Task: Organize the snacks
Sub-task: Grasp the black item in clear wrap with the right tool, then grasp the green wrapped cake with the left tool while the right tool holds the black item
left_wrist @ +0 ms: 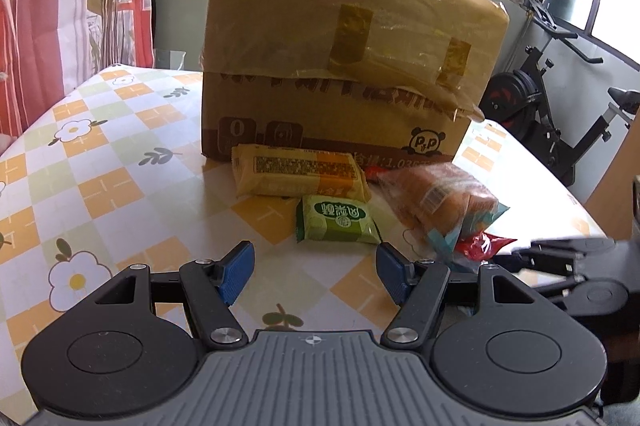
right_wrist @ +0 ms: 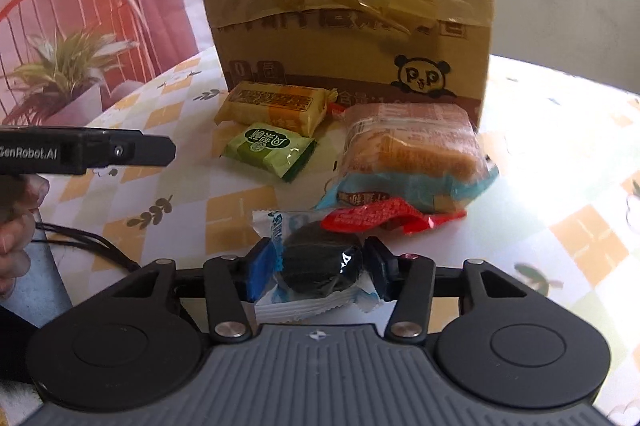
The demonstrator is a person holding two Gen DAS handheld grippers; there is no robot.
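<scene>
Sunlit and bright, the room held a table (left_wrist: pixel 120 162) under a checked orange-and-white floral cloth, with a taped cardboard box (left_wrist: pixel 340 66) standing near its middle and an exercise bike (left_wrist: pixel 552 114) off at three o'clock by the windows. Snacks lay in a cluster against the box's near face: a yellow biscuit pack (left_wrist: pixel 300 174) touching the box, a small green packet (left_wrist: pixel 338 220) just in front of it at six o'clock, a clear-wrapped bread roll (left_wrist: pixel 440 202) at three o'clock of those, and a red sachet (right_wrist: pixel 384 216) tucked at the roll's near edge. The right gripper (right_wrist: pixel 316 270) had its blue pads pressed on either side of a dark round cookie in a clear and blue wrapper (right_wrist: pixel 316 262), the wrapper's crimped ends sticking out front and back. The left gripper (left_wrist: pixel 316 268) hung empty, jaws standing well apart, with the green packet just beyond them at twelve o'clock. To do this pickup well, the squeeze should probably stay gentle, since a cookie cracks easily and the slick film could slip; lifting straight up before travelling would keep the trailing wrapper from dragging the red sachet lying just ahead at one o'clock.
</scene>
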